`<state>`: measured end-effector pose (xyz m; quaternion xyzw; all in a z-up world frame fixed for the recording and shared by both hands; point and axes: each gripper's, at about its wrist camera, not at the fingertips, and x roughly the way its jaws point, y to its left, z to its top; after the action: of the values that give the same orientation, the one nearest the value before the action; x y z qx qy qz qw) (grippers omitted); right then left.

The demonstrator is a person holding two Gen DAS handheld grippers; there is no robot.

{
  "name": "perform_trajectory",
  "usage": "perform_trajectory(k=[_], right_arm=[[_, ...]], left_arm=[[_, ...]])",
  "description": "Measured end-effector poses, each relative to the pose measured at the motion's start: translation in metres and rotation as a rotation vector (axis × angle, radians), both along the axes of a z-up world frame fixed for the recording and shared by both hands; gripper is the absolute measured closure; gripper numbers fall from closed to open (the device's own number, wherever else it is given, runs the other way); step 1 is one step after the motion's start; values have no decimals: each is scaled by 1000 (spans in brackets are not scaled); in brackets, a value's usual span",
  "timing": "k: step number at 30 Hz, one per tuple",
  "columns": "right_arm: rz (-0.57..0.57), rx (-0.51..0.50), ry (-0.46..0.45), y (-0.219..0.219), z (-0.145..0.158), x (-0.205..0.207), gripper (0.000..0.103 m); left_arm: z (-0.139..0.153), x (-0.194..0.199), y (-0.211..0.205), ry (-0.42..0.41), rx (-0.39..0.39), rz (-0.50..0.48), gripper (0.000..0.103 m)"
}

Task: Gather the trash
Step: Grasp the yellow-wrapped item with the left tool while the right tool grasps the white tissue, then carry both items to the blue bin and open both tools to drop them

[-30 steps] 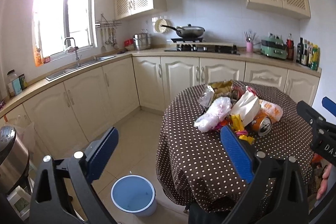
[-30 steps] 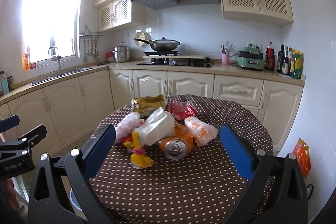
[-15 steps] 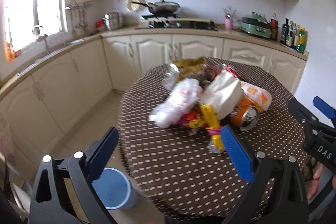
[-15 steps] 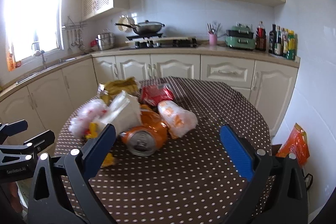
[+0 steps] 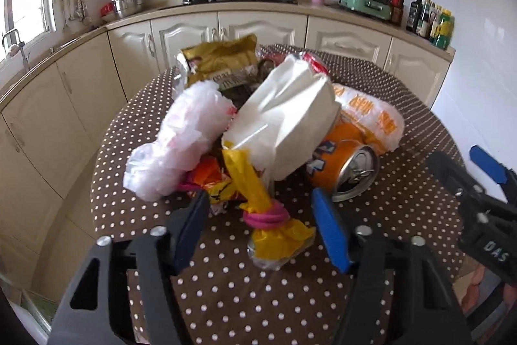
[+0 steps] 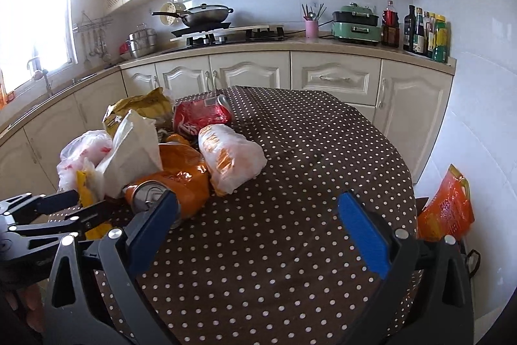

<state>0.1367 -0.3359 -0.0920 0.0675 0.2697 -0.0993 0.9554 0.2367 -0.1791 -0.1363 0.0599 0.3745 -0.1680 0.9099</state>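
A heap of trash lies on the brown polka-dot table (image 5: pixel 290 296): a white paper bag (image 5: pixel 284 118), a clear plastic bag (image 5: pixel 181 138), an orange can (image 5: pixel 349 167) on its side, an orange-printed bag (image 5: pixel 371 115), a gold snack bag (image 5: pixel 219 60) and a red can (image 6: pixel 200 115). At the heap's near edge lies a yellow wrapper tied with a pink band (image 5: pixel 268 215). My left gripper (image 5: pixel 260 209) straddles it, jaws closing, pads apart from it. My right gripper (image 6: pixel 258 215) stands open over bare cloth, its left finger beside the orange can.
Cream cabinets and a counter curve behind the table, with a stove and wok (image 6: pixel 206 13) and bottles (image 6: pixel 426 34) at the right. An orange bag (image 6: pixel 446 209) sits on the floor past the table's right edge.
Both grippers came forward and down toward the heap. The left jaws narrowed around the yellow wrapper. The blue bin on the floor has left the left wrist view.
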Motion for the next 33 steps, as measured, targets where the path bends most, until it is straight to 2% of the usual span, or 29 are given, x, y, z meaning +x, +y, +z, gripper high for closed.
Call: perform_trajectory(k=[1,2,3,9,15,17,19,21,22,25,28,30,31,33], right_arm=[[0,2,0,0,0,1,7],[1,4,0,-1,1,2,7],[5,6,1,0,2,4,7],[35,19,-33,13,15,11,7],[108,45,-29,40,25,42,7],[151,93,-14,49,26,58,7],[184,135,8,57,25,73,7],[202,168,48,61,21,93,7],[202,183,69,62,18,102,9],[210,259,135,61,7,124,35],[216,260,154,68,2,130,48],[228,254,145,69,3,129,52],[228,247,137,69,6,127,59],[217,217,114,68,13,120,61]], left_arm=[[-2,3,-2,6,-1,-7,55],[-4,5,-3,19,-10,-16,75],[-5,5,-3,30,-29,-30,78],[18,-19,12,-36,-120,-86,80],[58,-39,53,-145,-211,-26,80],[70,-40,69,-195,-202,26,80],[76,-34,83,-234,-152,93,80],[77,-26,98,-239,-127,148,80],[78,-23,104,-233,-133,160,80],[78,-16,121,-224,-144,202,80],[73,-9,130,-211,-153,217,80],[71,-7,134,-206,-153,219,80],[69,-7,136,-204,-157,219,80],[64,-8,138,-198,-168,216,80]])
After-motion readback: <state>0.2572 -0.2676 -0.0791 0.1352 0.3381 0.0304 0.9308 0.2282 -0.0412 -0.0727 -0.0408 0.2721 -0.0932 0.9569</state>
